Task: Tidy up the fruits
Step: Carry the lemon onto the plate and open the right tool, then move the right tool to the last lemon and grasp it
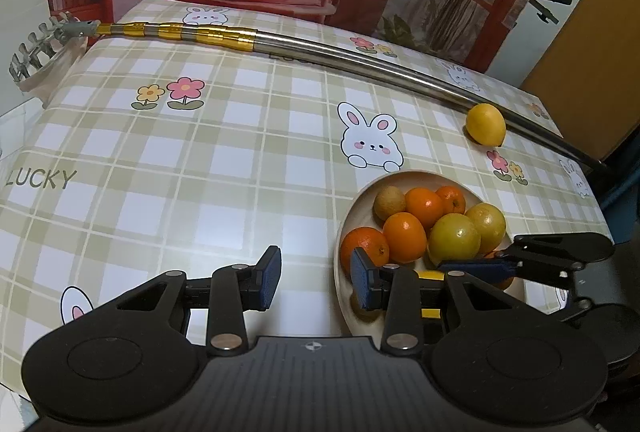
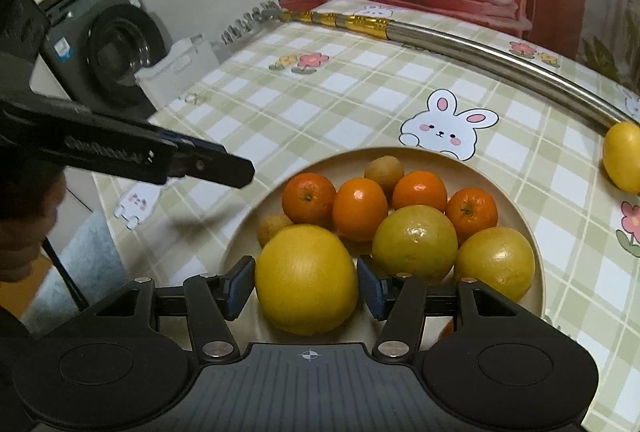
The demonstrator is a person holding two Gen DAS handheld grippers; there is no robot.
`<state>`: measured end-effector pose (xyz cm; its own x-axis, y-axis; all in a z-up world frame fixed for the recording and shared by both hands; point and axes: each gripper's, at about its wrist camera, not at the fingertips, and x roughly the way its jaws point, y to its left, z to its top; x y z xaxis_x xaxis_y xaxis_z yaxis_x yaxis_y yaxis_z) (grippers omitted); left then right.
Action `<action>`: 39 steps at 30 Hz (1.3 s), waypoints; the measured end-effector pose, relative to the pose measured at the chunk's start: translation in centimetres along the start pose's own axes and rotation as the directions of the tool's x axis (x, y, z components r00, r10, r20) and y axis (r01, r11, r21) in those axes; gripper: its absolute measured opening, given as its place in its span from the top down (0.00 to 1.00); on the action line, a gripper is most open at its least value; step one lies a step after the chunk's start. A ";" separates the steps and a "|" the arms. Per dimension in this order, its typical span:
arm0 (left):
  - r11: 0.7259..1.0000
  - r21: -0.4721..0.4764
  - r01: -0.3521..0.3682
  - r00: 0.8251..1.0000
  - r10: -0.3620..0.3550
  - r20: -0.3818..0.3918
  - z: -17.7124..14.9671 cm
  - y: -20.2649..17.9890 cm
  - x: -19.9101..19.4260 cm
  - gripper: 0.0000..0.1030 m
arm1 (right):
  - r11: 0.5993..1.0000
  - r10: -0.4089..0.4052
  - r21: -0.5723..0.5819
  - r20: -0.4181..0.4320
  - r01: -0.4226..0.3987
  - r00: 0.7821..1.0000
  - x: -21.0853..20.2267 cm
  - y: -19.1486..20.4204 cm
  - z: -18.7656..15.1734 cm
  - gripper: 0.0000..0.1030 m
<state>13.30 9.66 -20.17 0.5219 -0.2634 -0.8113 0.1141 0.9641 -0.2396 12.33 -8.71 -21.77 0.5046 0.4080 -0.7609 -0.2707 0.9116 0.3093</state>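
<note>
A cream plate [image 2: 520,211] holds several oranges, yellow citrus fruits and small brown fruits. My right gripper [image 2: 306,286] is low over the plate's near side with its jaws on either side of a large yellow fruit [image 2: 306,278], the pads touching or nearly touching it. In the left wrist view the plate [image 1: 360,209] lies to the right. My left gripper [image 1: 316,282] is open and empty over the tablecloth at the plate's left rim. A single lemon [image 1: 485,123] lies on the table beyond the plate, against a metal pole; it also shows in the right wrist view [image 2: 624,155].
A long steel pole [image 1: 360,53] with gold bands and a rake-like head [image 1: 40,43] lies across the far side of the table. A checked tablecloth with rabbit prints [image 1: 200,159] covers the table. A washing machine [image 2: 112,43] stands off the table's left edge.
</note>
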 end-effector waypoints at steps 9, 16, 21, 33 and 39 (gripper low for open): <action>1.000 0.009 -0.001 1.000 0.001 0.003 0.1 -0.4 -0.2 0.61 | 1.000 0.001 0.014 0.092 -0.002 0.996 -3.0 -0.4 1.0 0.48; 1.000 0.012 0.004 1.000 -0.004 0.008 0.4 -0.8 -0.3 0.60 | 0.997 -0.073 0.047 0.177 0.065 0.981 -5.6 -2.5 1.9 0.46; 1.000 0.019 0.001 1.000 -0.002 0.024 0.9 -1.4 -0.4 0.60 | 0.983 -0.173 0.094 0.227 0.155 0.958 -7.3 -5.1 2.1 0.46; 1.000 0.025 -0.006 0.997 0.004 0.073 2.7 -3.0 0.0 0.59 | 0.898 -0.440 0.146 0.288 0.415 0.850 -8.4 -12.5 2.2 0.43; 1.000 -0.004 -0.027 0.998 0.028 0.057 2.9 -2.4 0.9 0.59 | 0.866 -0.498 0.198 0.278 0.459 0.821 -6.0 -16.4 2.4 0.43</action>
<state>15.94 7.21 -18.78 0.5726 -0.2343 -0.7857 0.0966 0.9709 -0.2191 15.76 -25.98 -20.89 0.7773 -0.1055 -0.6203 0.1595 0.9867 0.0321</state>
